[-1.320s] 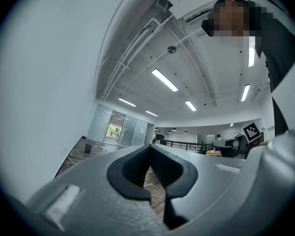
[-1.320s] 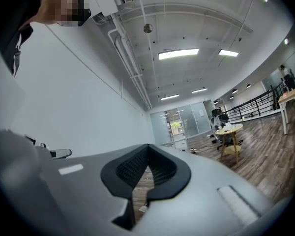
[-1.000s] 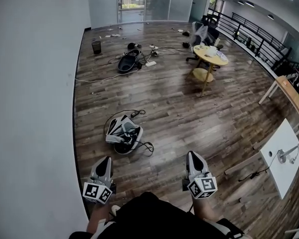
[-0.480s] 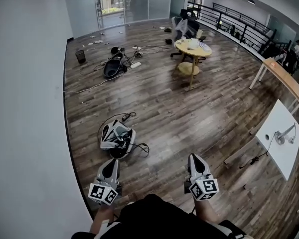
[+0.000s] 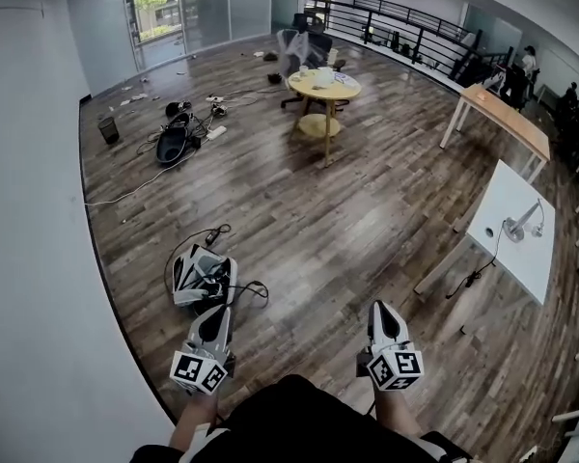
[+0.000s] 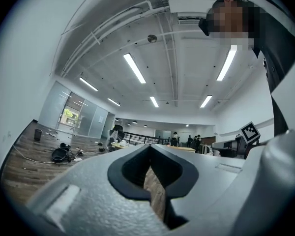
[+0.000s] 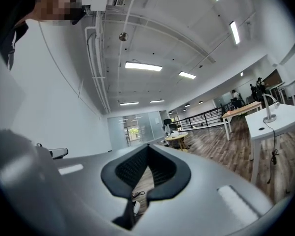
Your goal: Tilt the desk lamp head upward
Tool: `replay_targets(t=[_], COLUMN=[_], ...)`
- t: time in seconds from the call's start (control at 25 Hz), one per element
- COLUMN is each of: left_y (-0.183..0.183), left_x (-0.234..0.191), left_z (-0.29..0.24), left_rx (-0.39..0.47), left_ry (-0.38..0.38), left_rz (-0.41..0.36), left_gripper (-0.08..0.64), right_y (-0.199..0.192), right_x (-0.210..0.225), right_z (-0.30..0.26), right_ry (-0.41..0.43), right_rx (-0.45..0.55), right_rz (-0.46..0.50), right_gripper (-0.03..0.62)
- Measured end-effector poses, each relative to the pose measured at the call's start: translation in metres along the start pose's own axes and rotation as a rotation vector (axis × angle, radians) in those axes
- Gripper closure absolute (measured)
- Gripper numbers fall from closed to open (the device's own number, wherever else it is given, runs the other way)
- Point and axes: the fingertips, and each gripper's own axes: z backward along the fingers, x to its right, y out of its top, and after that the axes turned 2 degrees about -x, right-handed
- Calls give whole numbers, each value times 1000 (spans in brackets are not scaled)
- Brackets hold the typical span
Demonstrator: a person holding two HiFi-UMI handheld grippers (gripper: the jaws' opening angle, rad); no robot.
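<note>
The desk lamp (image 5: 522,222) is a small silver lamp that stands on a white table (image 5: 497,201) at the far right of the head view, well away from both grippers. The right gripper view also shows the lamp (image 7: 269,108) on that table (image 7: 285,116) at its right edge. My left gripper (image 5: 215,313) and right gripper (image 5: 379,308) are held low in front of the person, pointing level over the wood floor. Both are shut with nothing between the jaws, as the left gripper view (image 6: 148,154) and the right gripper view (image 7: 148,150) show.
A grey case with tangled cables (image 5: 201,276) lies on the floor just ahead of the left gripper. A white wall (image 5: 29,258) runs along the left. Further off stand a round yellow table (image 5: 323,82), a wooden desk (image 5: 507,114) and a black bag (image 5: 171,145).
The view has swung to the right: the white table with the lamp has slid from the right edge towards the middle and up. Both grippers stay shut, in the same spot low in the view.
</note>
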Motion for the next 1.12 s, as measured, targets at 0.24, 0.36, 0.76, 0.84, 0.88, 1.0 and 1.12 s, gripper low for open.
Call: replay_targets(t=[0.24, 0.36, 0.76, 0.84, 0.88, 1.0, 1.12], left_y=[-6, -15, -15, -18, -18, -22, -28], left_x=[4, 7, 27, 29, 31, 34, 42], left_z=[-12, -15, -24, -24, -24, -21, -21], left_rx=[-14, -31, -45, -48, -50, -56, -60], left_ry=[-102, -147, -280, -297, -305, -336, -380], left_rz=[17, 46, 58, 59, 55, 57, 64], left_gripper=[560, 560, 560, 560, 560, 560, 560], right_y=[1, -2, 2, 3, 3, 2, 0], right_x=[5, 6, 9, 7, 6, -1, -5], right_z=[32, 53, 98, 103, 107, 118, 135], right_ry=[-114, -175, -329, -345, -353, -375, -413], right_rx=[26, 33, 42, 41, 41, 42, 38], right_rz=[-5, -3, 19, 30, 34, 46, 55], right_gripper=[586, 586, 586, 586, 586, 586, 586])
